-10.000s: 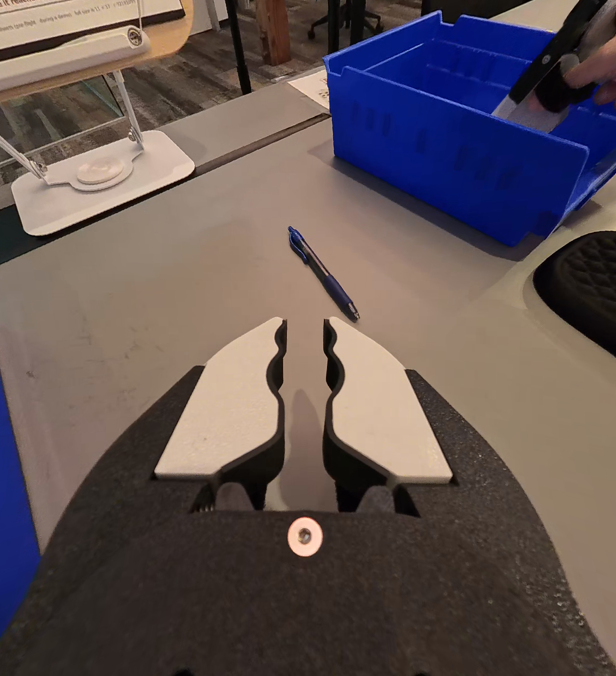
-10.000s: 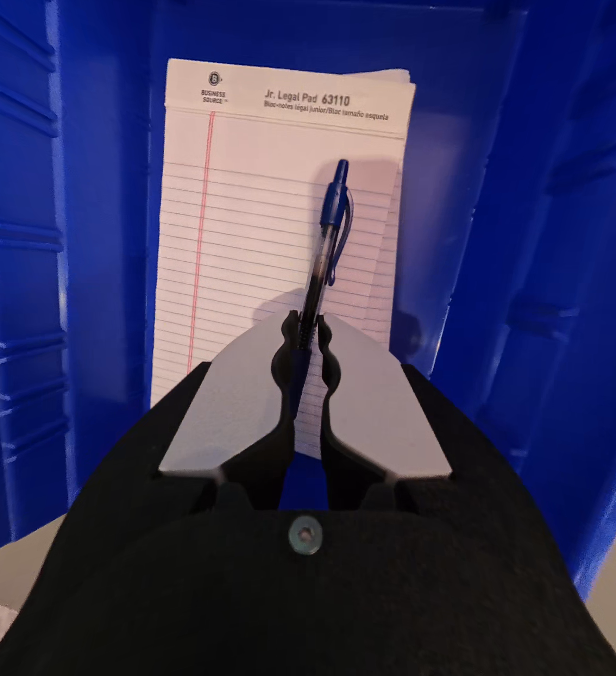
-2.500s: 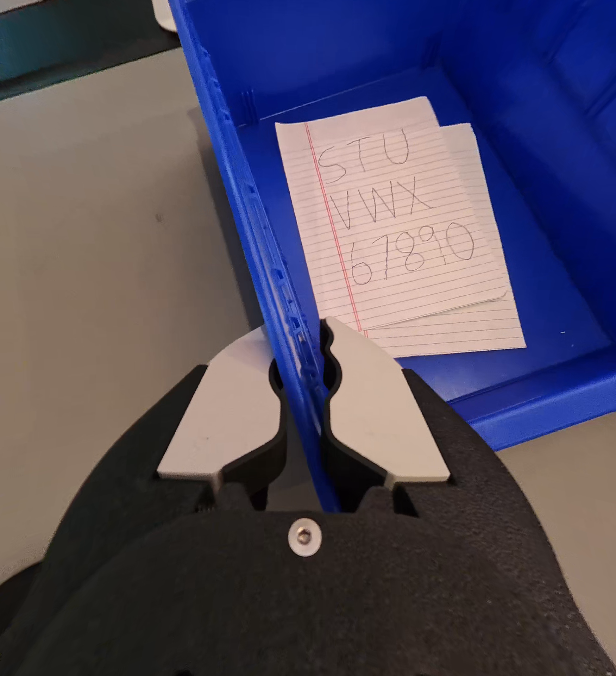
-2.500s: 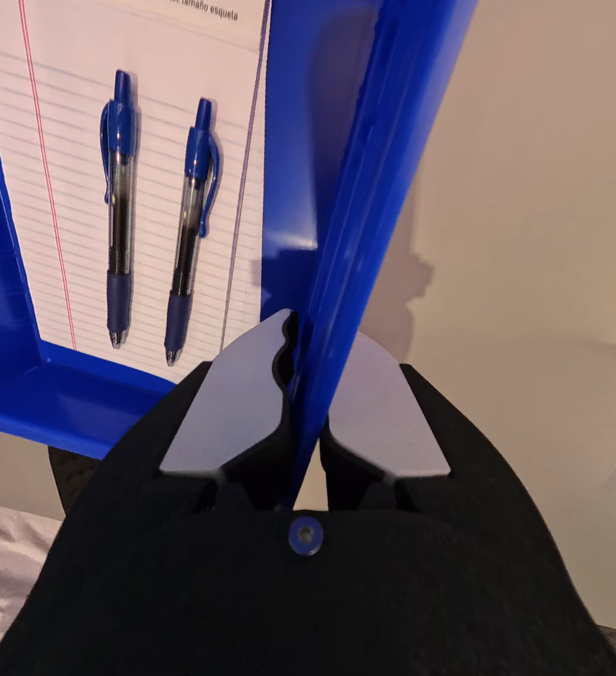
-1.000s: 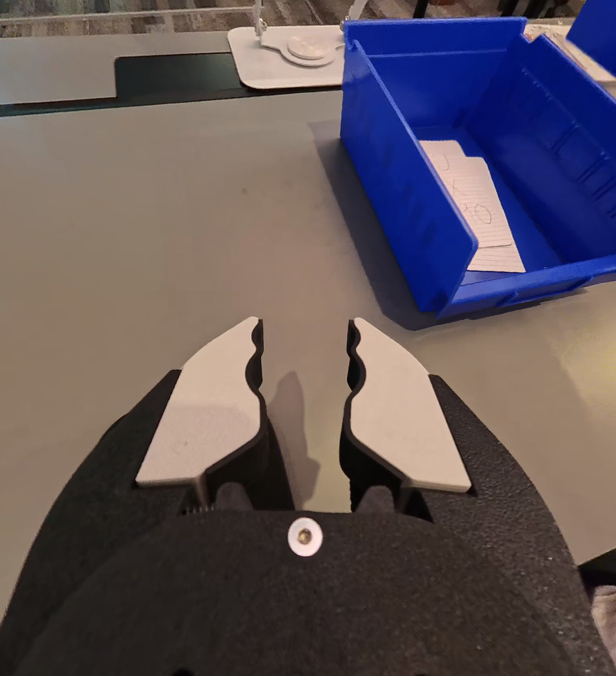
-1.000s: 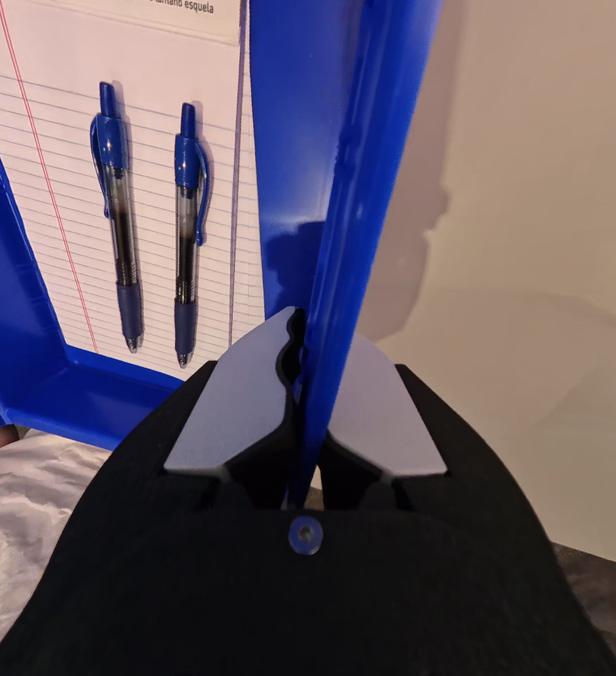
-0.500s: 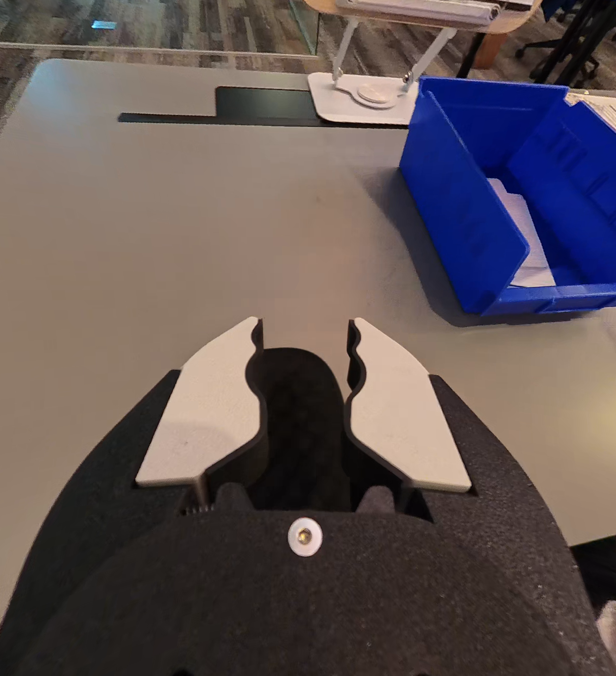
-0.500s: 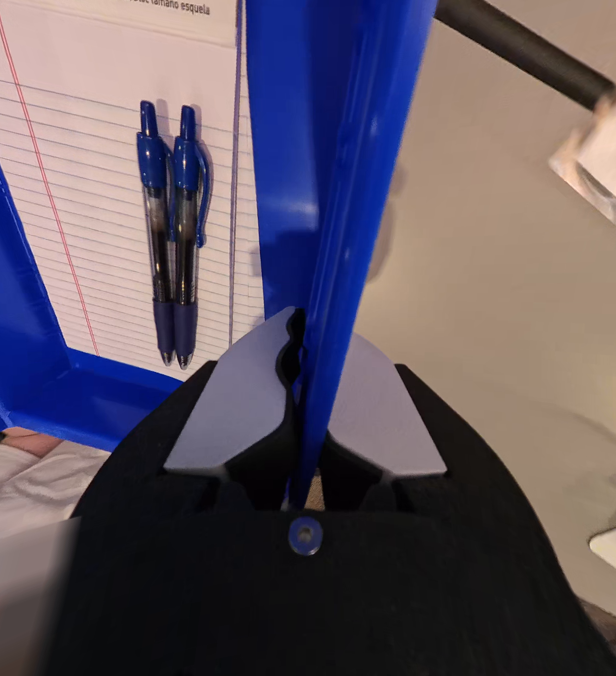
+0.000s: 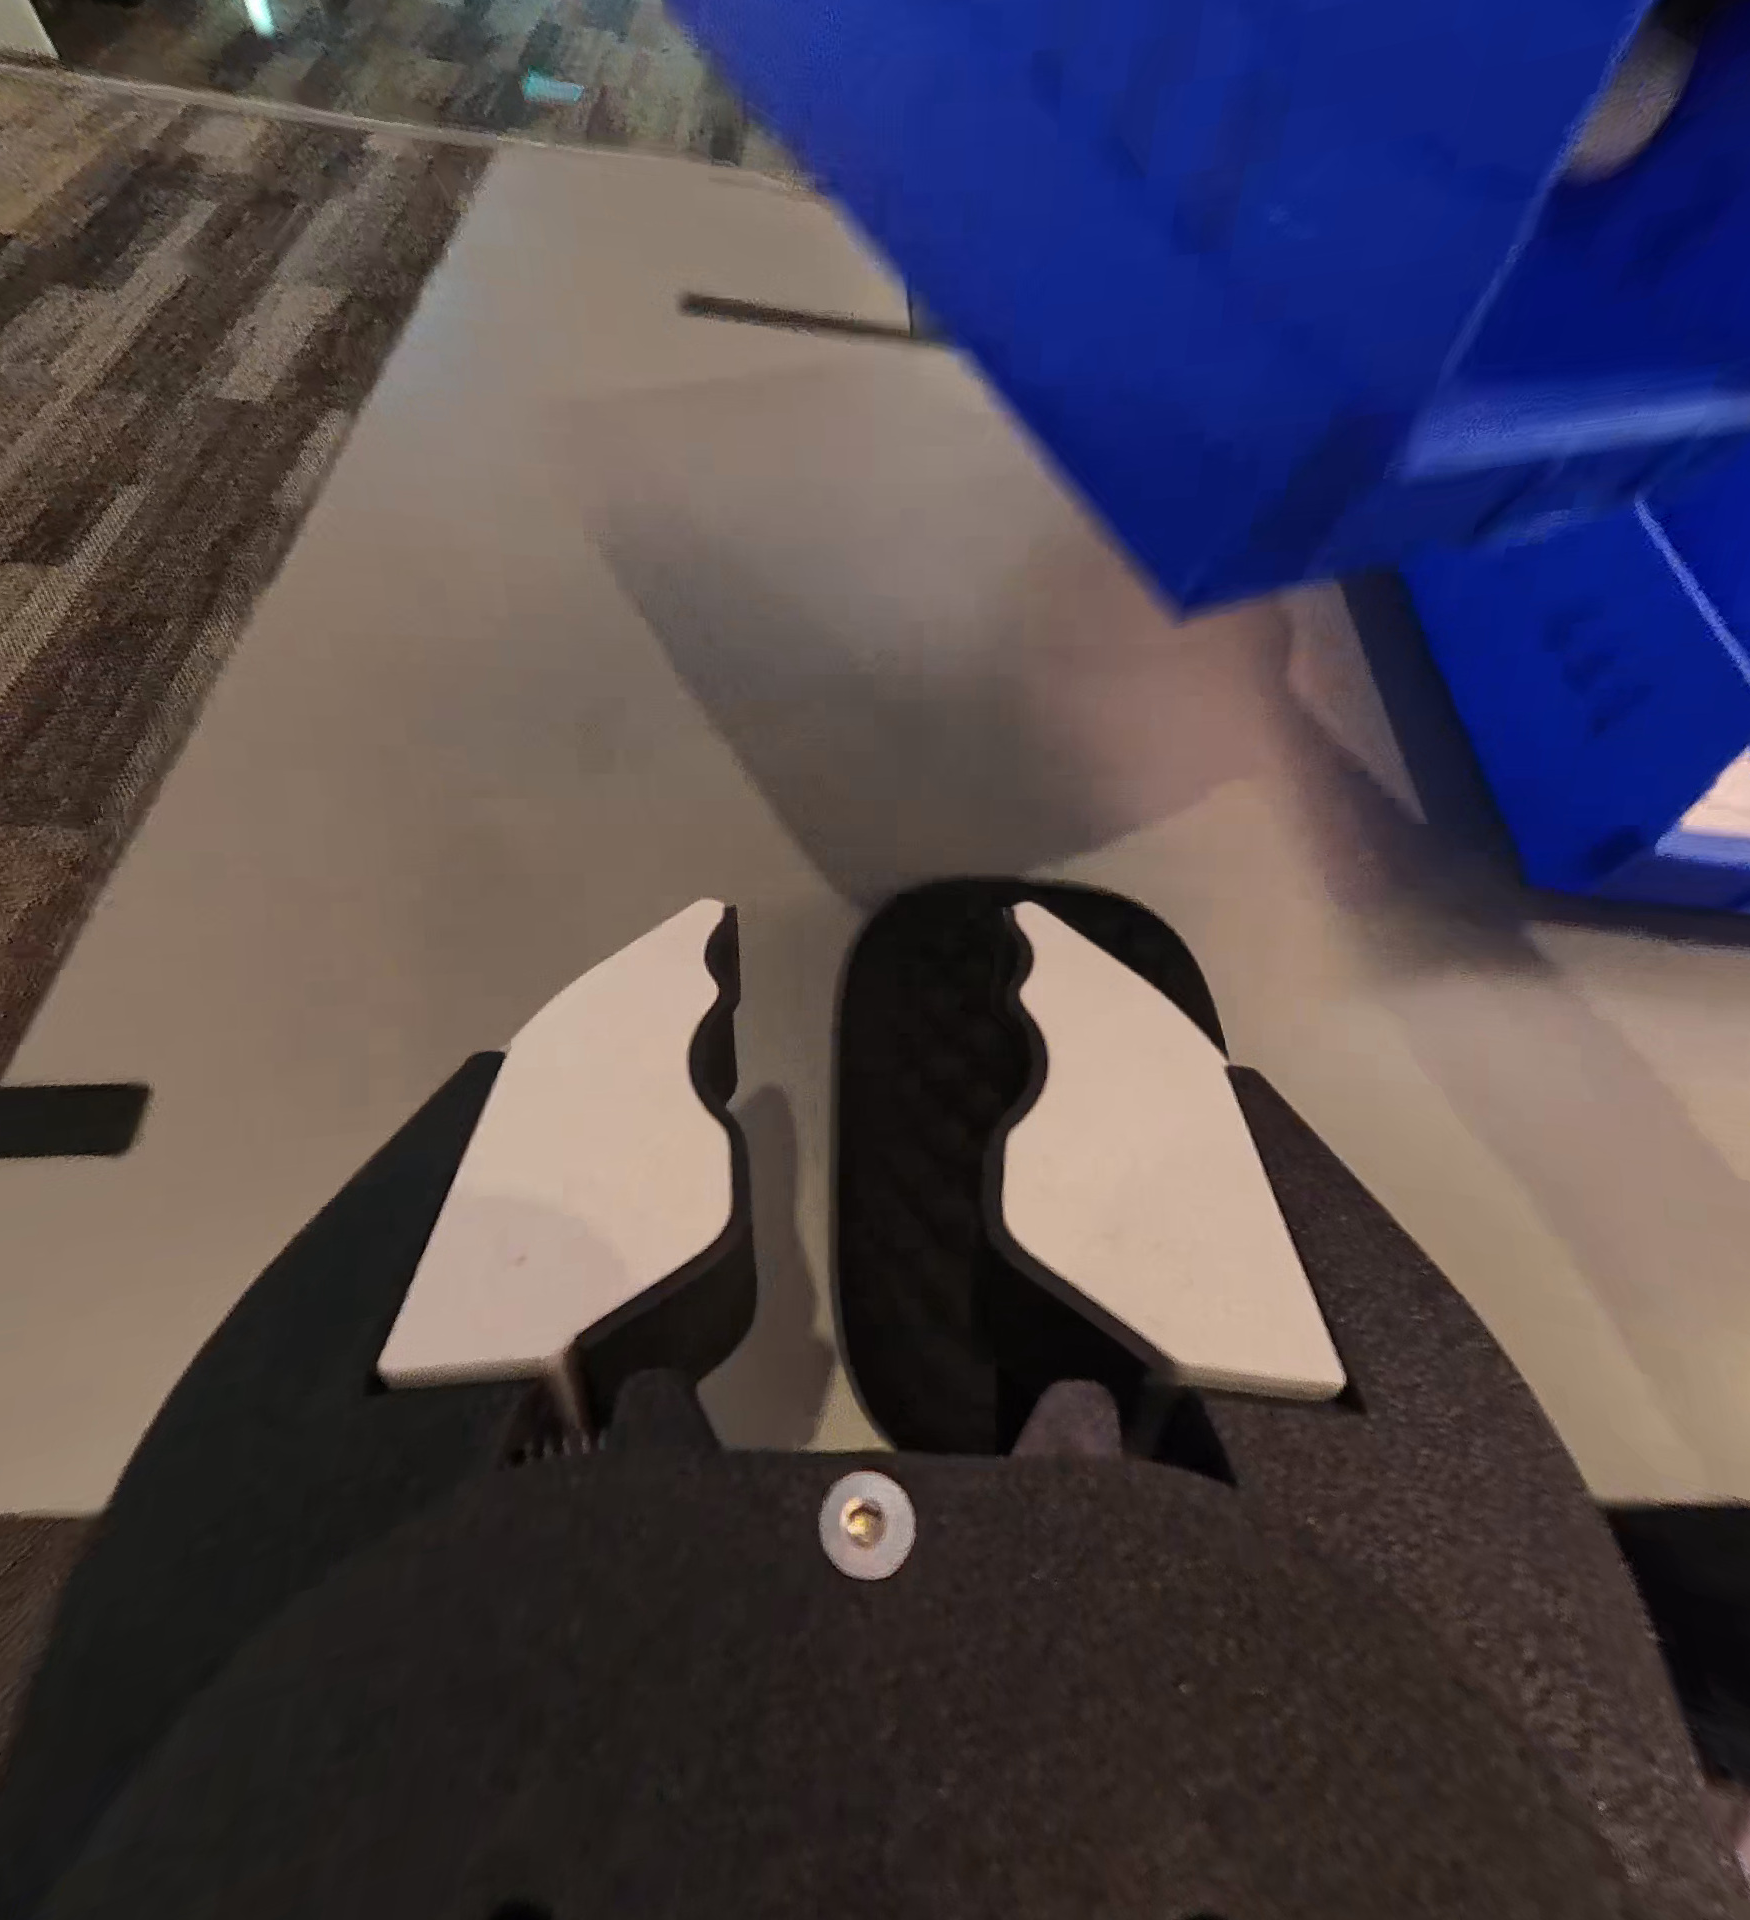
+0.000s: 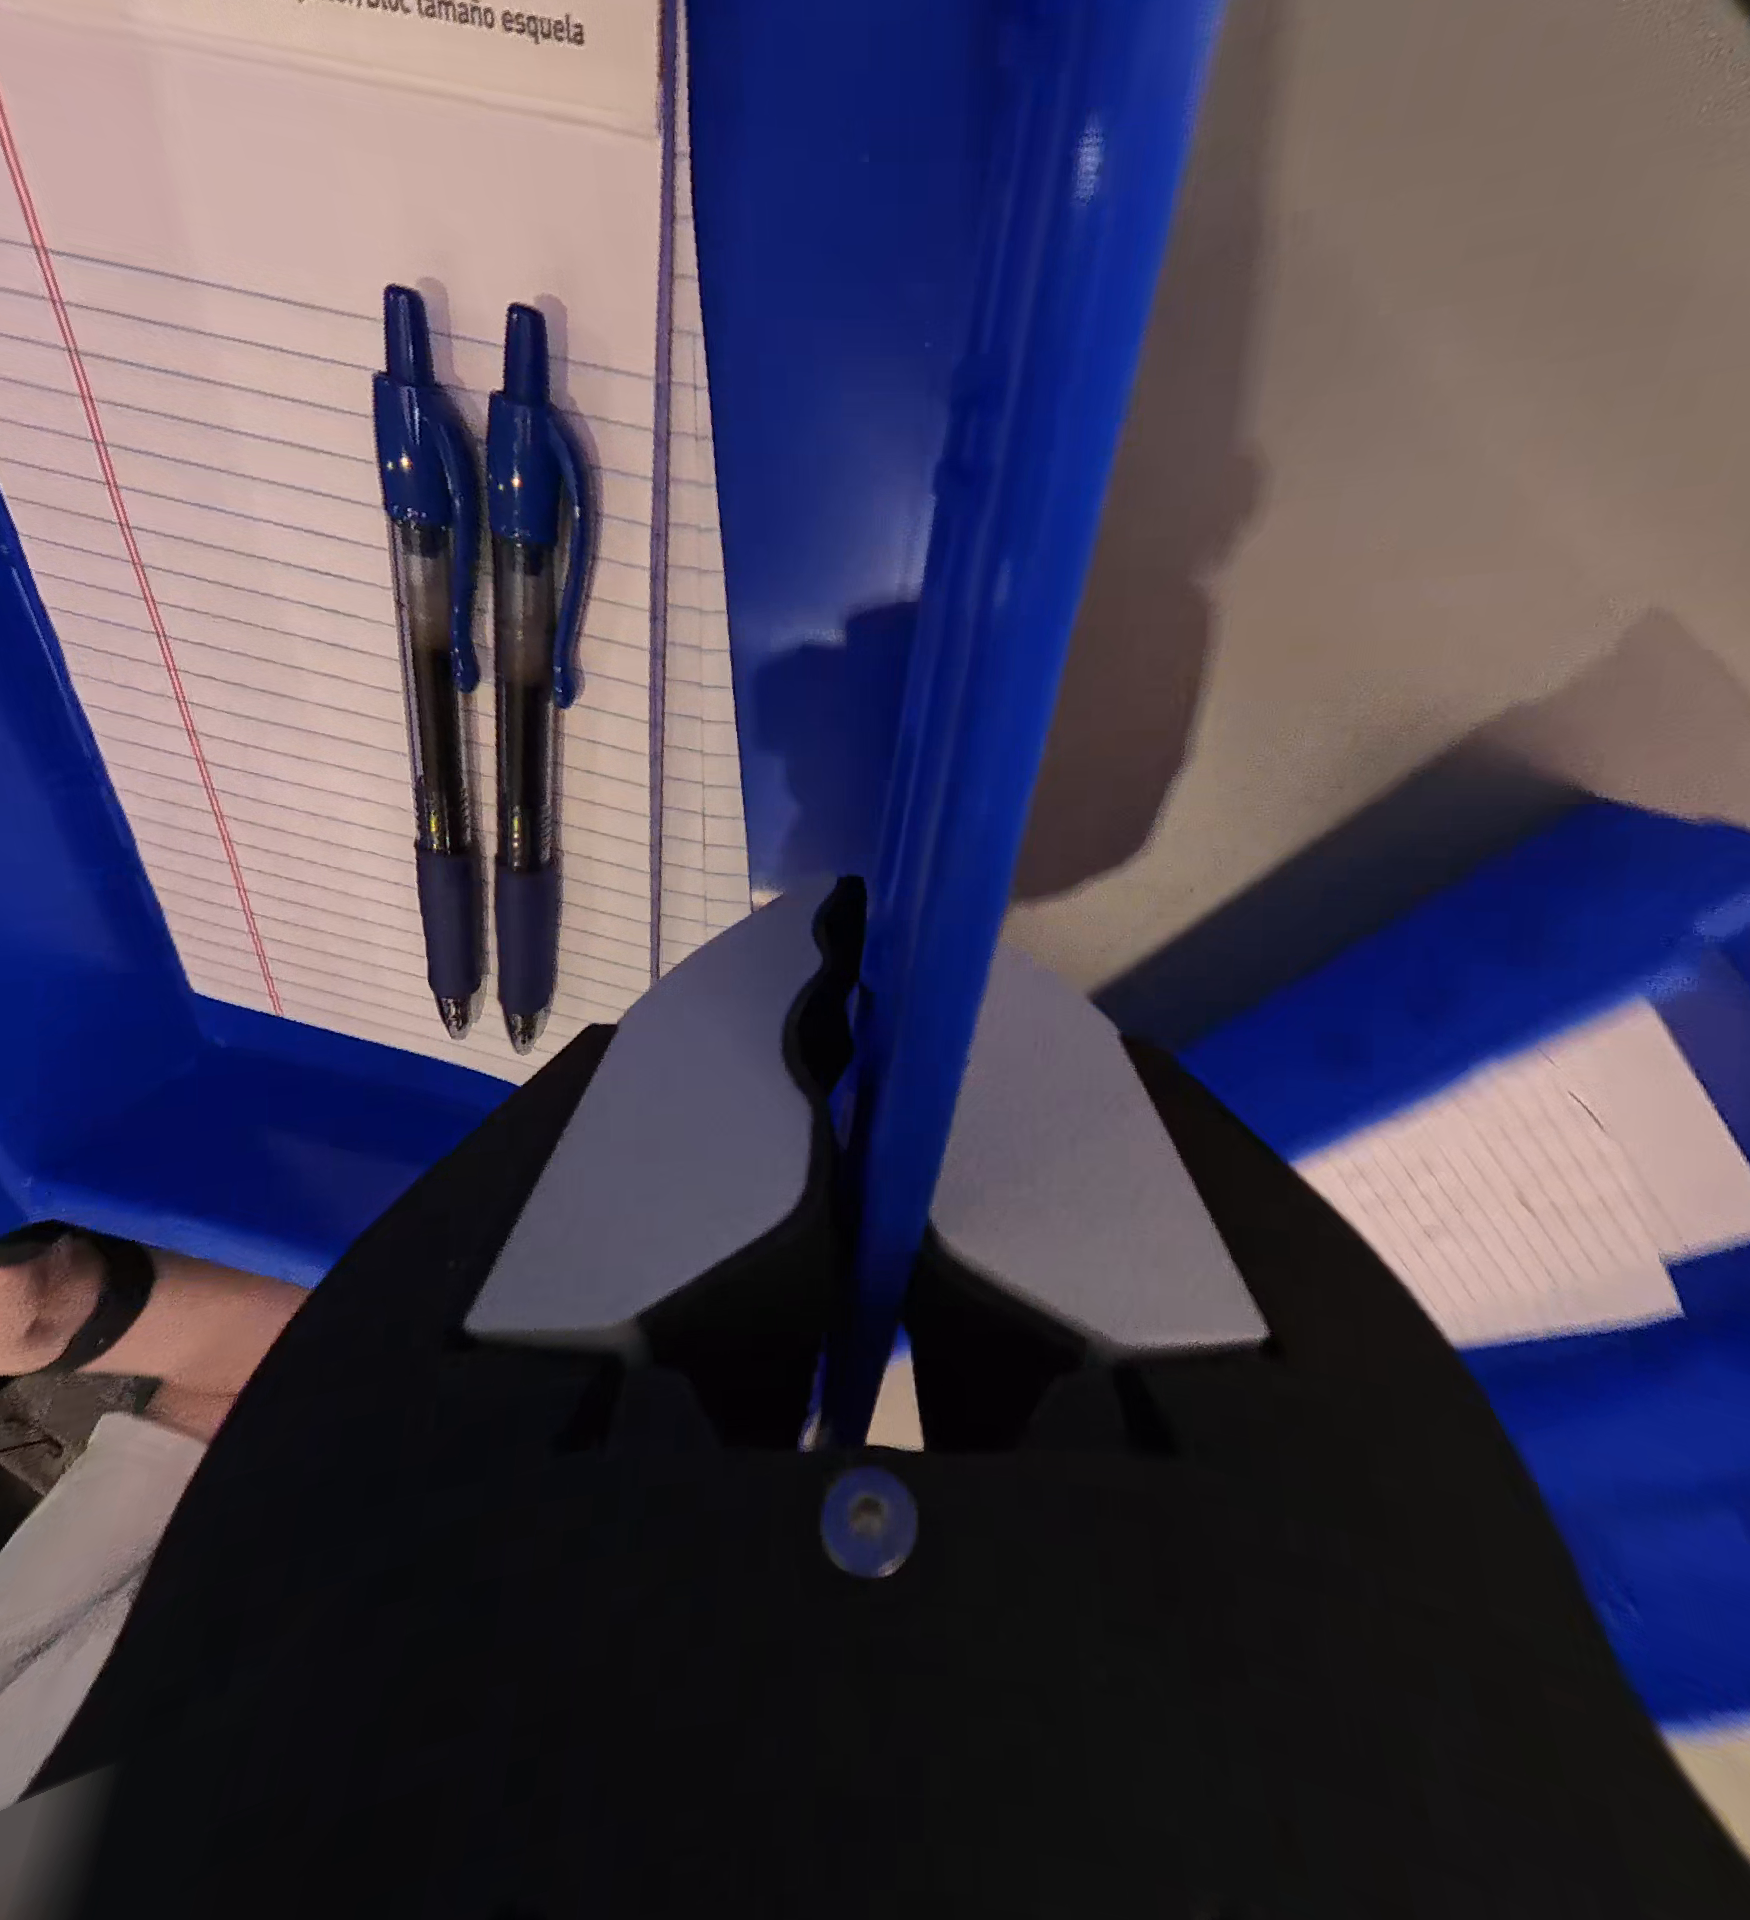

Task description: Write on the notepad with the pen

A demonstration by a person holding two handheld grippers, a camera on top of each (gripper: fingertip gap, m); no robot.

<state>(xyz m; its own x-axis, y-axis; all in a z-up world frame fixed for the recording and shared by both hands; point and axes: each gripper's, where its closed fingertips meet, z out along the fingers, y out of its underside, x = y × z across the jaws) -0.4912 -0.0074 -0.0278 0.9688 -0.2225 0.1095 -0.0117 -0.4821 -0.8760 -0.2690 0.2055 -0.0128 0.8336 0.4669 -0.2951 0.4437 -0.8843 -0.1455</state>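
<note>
Nearest, right gripper point(image 10: 886, 935) clamped tight on the side wall of a blue bin point(image 10: 964, 499), wall running up between its two grey fingers point(image 10: 663, 1153). Inside that bin, notepad point(image 10: 258, 540) lies flat against the bin floor, filling it nearly wall to wall; two blue pens point(image 10: 476, 665) lie side by side on the pad, touching, tips toward the bin's near end, close to its right wall. Beyond, lower right in right wrist view, a second blue bin point(image 10: 1473, 935) sits on the table with loose lined sheets point(image 10: 1515, 1174) inside.

Left gripper point(image 9: 866, 914) empty, fingers apart, hovering over the near edge of the grey table point(image 9: 435, 779). Black textured pad point(image 9: 912, 1164) lies on the table under its right finger. Farther off, the held bin point(image 9: 1214, 260) shows blurred at upper right, above the table, second bin partly below it. Carpet floor point(image 9: 71, 416) past the table's left edge.
</note>
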